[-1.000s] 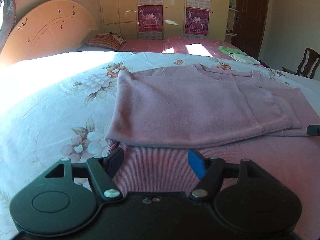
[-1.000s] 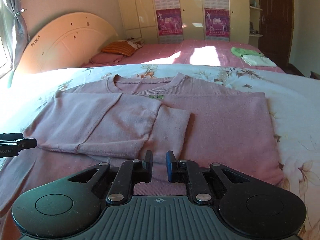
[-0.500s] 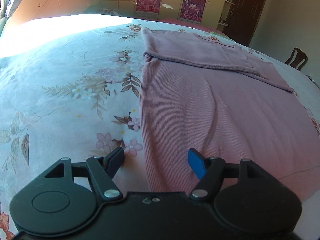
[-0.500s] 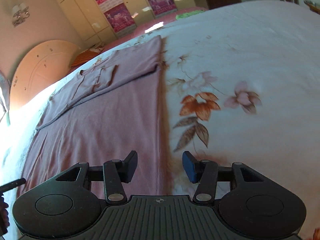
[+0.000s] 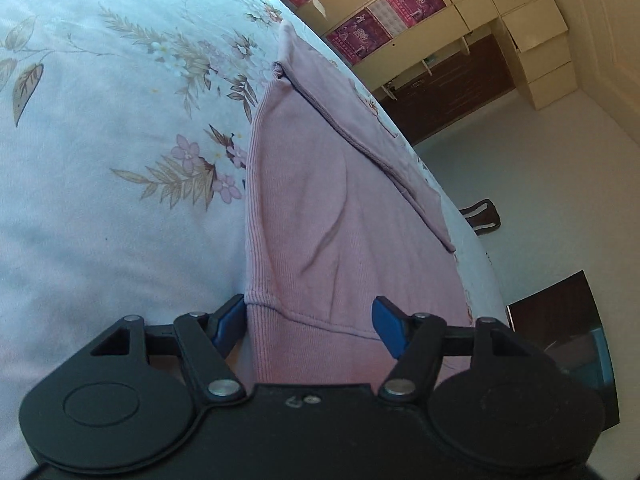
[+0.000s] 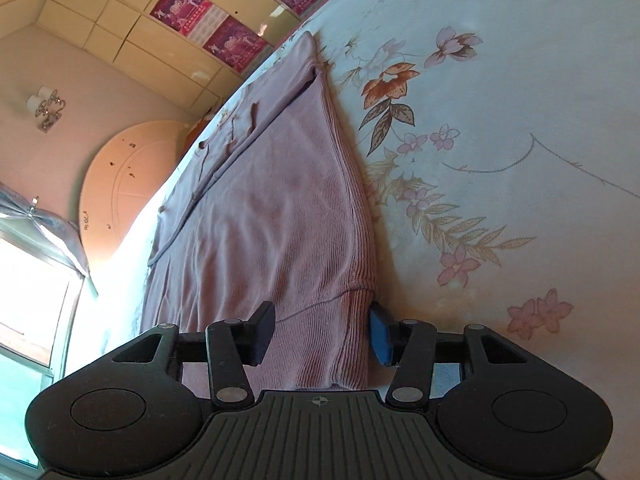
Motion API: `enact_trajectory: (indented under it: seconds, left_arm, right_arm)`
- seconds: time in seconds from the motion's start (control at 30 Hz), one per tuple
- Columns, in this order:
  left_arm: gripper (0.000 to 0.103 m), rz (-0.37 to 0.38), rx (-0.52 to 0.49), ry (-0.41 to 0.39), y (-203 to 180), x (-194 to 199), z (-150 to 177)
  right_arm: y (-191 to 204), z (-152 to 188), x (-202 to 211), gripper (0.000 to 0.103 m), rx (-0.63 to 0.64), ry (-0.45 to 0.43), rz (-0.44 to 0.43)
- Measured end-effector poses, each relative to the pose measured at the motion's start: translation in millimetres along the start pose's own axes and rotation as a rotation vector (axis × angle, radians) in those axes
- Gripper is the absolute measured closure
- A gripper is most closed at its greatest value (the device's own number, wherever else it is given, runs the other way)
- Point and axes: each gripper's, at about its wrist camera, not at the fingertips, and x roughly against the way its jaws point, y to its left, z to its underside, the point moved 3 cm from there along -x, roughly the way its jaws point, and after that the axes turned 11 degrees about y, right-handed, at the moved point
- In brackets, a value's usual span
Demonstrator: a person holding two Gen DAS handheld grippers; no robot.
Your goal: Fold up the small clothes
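Now pink sweater (image 5: pixel 320 208) hem corners lie between both grippers' parted fingers (image 6: pixel 262 330).

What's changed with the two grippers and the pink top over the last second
Both grippers left the folded sleeves and came to the hem corners of the pink top. The left gripper, jaws just closing, now straddles one corner; the right gripper, jaws just opened from nearly shut, straddles the other. Neither visibly pinches yet. The top stays flat on the floral sheet, sleeves folded in.
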Motion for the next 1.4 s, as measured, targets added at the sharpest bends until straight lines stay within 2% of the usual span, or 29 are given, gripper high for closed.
enact_trajectory:
  seconds: [0.03, 0.07, 0.13, 0.2, 0.23, 0.27, 0.3, 0.47, 0.57, 0.6, 0.63, 0.73, 0.93, 1.07, 1.17, 1.3, 1.4]
  left_arm:
    - [0.038, 0.002, -0.005, -0.001, -1, -3, -3]
    - [0.039, 0.003, -0.01, -0.003, -3, -5, -5]
    - [0.039, 0.013, -0.028, 0.0, -8, -11, -6]
    - [0.045, -0.03, -0.082, 0.003, -16, -17, -6]
    - [0.066, -0.051, -0.092, 0.005, -17, -18, -6]
    - [0.099, -0.078, -0.087, 0.02, -14, -20, -6]
    - [0.098, -0.1, -0.085, 0.019, -13, -19, -6]
    - [0.097, -0.035, -0.147, -0.084, -24, 7, 3]
    - [0.097, -0.1, -0.112, -0.015, -9, -9, 3]
    - [0.096, -0.099, -0.095, -0.004, -4, -14, 4]
    - [0.096, -0.065, -0.063, -0.019, 0, -14, 2]
    - [0.097, -0.055, -0.045, -0.028, 0, -11, -1]
    - [0.098, -0.027, -0.086, -0.104, -18, 5, -12]
    - [0.098, 0.053, -0.079, -0.19, -39, 12, -49]
    - [0.098, 0.098, -0.082, -0.256, -58, 10, -87]
    - [0.098, 0.089, -0.101, -0.29, -80, -14, -152]
    - [0.098, 0.062, -0.077, -0.279, -85, -43, -205]
  right_arm:
    - [-1, -3, -1, 0.061, -0.014, -0.002, -0.005]
    - [-3, -8, -4, 0.078, -0.021, 0.005, 0.007]
    - [-3, -11, -8, 0.08, -0.014, 0.017, 0.01]
    - [-1, -11, -8, 0.082, 0.009, 0.021, 0.021]
    - [0, -11, -7, 0.085, 0.02, 0.02, 0.031]
    - [1, -11, -5, 0.091, 0.032, 0.013, 0.042]
    - [3, -10, -2, 0.092, 0.039, 0.0, 0.043]
    - [15, -9, 28, 0.095, 0.083, -0.096, -0.046]
    - [5, -4, 21, 0.095, 0.084, -0.078, 0.004]
    - [-2, -3, 11, 0.095, 0.064, -0.043, 0.034]
    - [-8, -1, 3, 0.095, 0.046, -0.015, 0.061]
    - [-10, -3, 4, 0.096, -0.006, -0.052, 0.02]
    - [25, -18, 21, 0.096, 0.068, -0.136, 0.009]
    - [60, -44, 31, 0.096, 0.122, -0.201, -0.007]
    - [85, -80, 33, 0.096, 0.14, -0.25, -0.021]
    - [113, -150, 18, 0.096, 0.135, -0.288, -0.047]
    - [125, -206, -7, 0.096, 0.119, -0.283, -0.054]
